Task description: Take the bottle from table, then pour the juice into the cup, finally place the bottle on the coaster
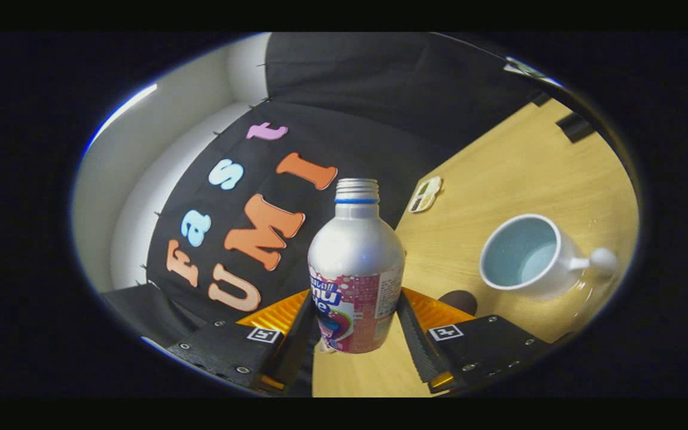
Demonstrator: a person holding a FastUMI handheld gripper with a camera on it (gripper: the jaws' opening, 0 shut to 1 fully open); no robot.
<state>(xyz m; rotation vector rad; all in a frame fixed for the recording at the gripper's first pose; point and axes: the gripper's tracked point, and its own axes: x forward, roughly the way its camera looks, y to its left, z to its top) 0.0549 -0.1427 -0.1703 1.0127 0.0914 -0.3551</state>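
I have the bottle (356, 269) pinched between the fingers (353, 325), one pad pressed on each side of its labelled lower body. It is a silver metal bottle with a pink and white label; its threaded neck, ringed by a blue band, is uncapped and points away from me. The whole view is tilted, so the bottle stands straight between the fingers while the table (517, 173) slopes off to the right of them. The bottle's base appears lifted clear of the wood, though I cannot tell for certain.

Beyond the right finger and well off to that side, the cup (526, 257) sits on the table, white outside, pale blue inside, its knobbed handle pointing away from the bottle. Its rim faces me and I cannot tell whether there is any liquid in it. Just beside the right finger, between it and the cup, a dark round edge (458, 300) peeks out; I cannot tell what it is.

The table is light wood with a visible grain. Farther ahead, past the bottle's shoulder, a small flat oval object (425, 194) lies near the table's edge. Black cloth hangs behind the table, and beyond the left finger a white wall (141, 167) shows.
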